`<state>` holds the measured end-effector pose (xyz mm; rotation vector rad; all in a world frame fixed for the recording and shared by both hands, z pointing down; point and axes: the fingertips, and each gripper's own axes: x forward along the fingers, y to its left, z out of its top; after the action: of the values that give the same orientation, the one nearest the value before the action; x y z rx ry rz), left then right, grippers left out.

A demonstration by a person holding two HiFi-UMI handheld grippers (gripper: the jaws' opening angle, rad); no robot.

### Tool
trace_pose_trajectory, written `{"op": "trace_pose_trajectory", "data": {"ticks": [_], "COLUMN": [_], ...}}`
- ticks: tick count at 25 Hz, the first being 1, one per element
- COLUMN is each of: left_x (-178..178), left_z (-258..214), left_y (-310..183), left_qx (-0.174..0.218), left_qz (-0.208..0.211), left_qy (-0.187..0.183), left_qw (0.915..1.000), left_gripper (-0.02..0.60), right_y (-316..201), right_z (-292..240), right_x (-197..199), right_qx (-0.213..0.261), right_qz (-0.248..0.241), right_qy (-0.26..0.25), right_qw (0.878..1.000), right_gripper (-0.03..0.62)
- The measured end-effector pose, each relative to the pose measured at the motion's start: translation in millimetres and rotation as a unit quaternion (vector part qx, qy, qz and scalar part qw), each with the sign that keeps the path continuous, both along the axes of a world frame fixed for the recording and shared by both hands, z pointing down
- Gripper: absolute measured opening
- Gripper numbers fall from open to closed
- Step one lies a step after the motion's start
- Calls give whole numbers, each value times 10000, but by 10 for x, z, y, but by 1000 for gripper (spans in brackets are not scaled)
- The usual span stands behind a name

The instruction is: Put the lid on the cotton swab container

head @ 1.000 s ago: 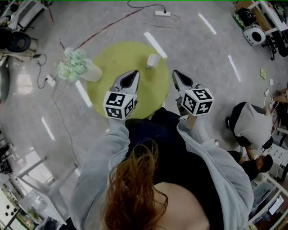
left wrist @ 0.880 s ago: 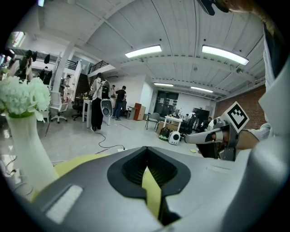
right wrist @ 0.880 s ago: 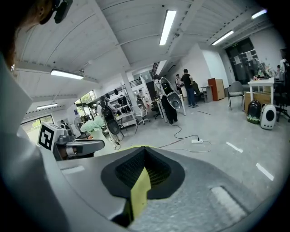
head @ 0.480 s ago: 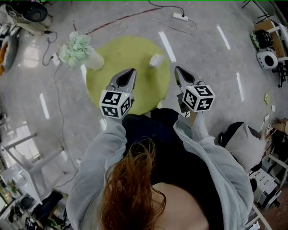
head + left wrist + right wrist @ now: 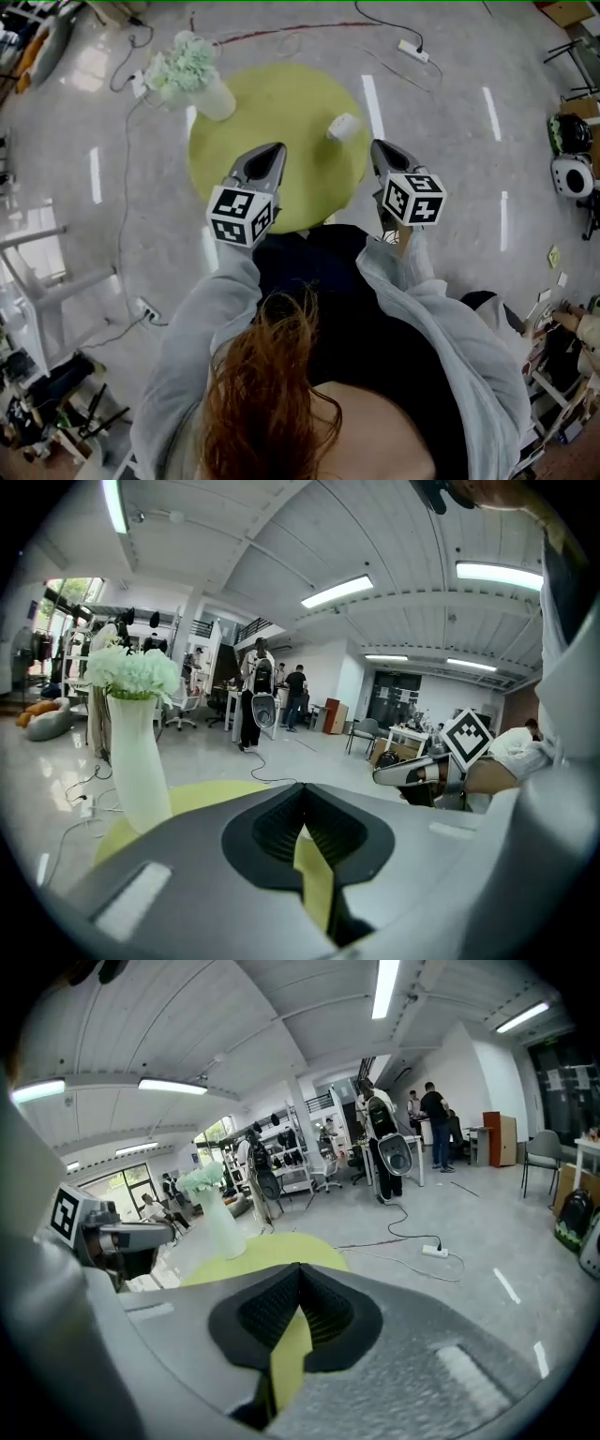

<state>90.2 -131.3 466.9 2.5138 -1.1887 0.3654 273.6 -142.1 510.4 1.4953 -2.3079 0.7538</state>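
A small white cotton swab container sits on the right part of the round yellow-green table. I cannot make out its lid. My left gripper hovers over the table's near edge, left of the container and apart from it. My right gripper hangs just right of the container, at the table's rim. In each gripper view the jaws meet at the tips, left gripper and right gripper, with nothing held between them.
A white vase of pale green flowers stands at the table's far left edge, also the vase in the left gripper view. Cables and a power strip lie on the floor beyond. People stand among desks in the background.
The head view has swung, so the table, vase and container sit further right and lower in the picture. Both grippers keep their pose over the near table edge, still shut.
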Motion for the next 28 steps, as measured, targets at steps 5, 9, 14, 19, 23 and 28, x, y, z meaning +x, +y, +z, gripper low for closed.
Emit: {"op": "trace_pose_trajectory", "data": {"ticks": [5,9,14,19,23,28], "left_x": [-125,-206,-270,-328,-359,-431], "left_z": [42,57,49,71,69,60], "left_y": [20,21,-7,-42,-58,-82], "left_qx": [-75,-126,-132,-163,-169,-168], "left_qz": [-272,-408,-529,-662,-750,-867], "left_qy": [-62,-85,-75,-51,-26,37], "left_qw": [9996,9991,9985,9977,9970,9961], "left_gripper": [17,17,17,17,17,17], "right_y": [-152,-272,-385,-439,-478,-536], "right_z": [244,368,404,441,467,494], "right_x": [-46,-154,-235,-285,-320,-401], "right_qx": [-205,-322,-386,-461,-512,-544], "right_qz": [-315,-515,-660,-790,-874,-1008], "right_qy": [313,339,355,399,445,583], "right_qw": [9988,9976,9964,9950,9939,9917], "right_gripper": [2,2,2,2,2,2]}}
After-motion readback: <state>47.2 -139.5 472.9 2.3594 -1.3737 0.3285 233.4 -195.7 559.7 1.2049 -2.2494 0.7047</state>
